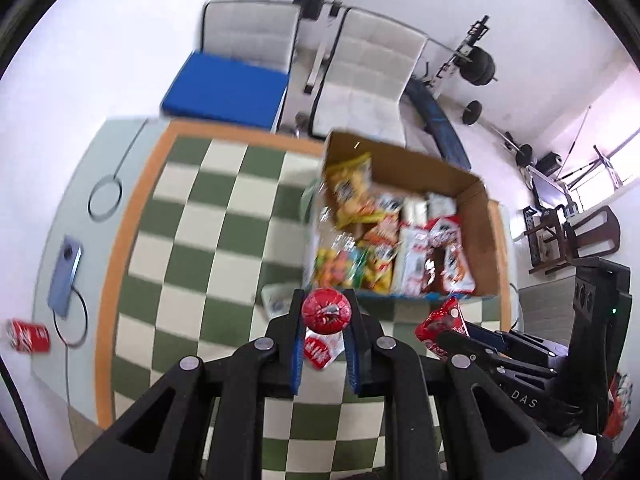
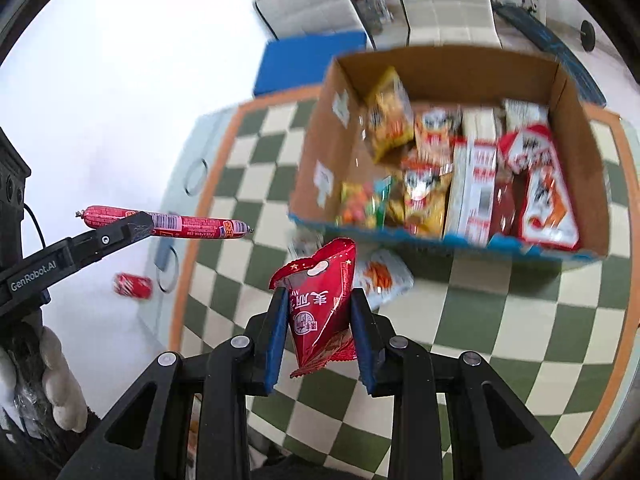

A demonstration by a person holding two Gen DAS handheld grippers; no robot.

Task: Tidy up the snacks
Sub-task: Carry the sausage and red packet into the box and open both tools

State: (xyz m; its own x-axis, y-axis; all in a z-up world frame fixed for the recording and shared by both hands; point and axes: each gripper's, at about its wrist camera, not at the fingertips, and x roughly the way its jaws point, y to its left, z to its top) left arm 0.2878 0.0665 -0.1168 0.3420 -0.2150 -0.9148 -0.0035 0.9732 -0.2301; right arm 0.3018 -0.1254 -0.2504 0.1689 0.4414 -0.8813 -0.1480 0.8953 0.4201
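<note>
A red, plastic-wrapped sausage stick (image 1: pixel 326 314) is clamped between the blue-padded fingers of the left gripper (image 1: pixel 325 344), seen end-on in the left wrist view and lengthwise in the right wrist view, where it projects to both sides of the jaws. A red foil snack packet (image 2: pixel 320 308) is pinched upright between the fingers of the right gripper (image 2: pixel 320 344), its crimped top standing above the fingertips. Ahead of both grippers, an open brown cardboard box (image 2: pixel 576 120) filled with yellow, white and red snack bags is set on a green-and-cream checkered mat (image 2: pixel 500 320). A pale snack bag (image 2: pixel 382 276) is seen on the mat between the right gripper and the box. Far left of the left gripper, a red drink can (image 1: pixel 29 335) is lying on its side.
</note>
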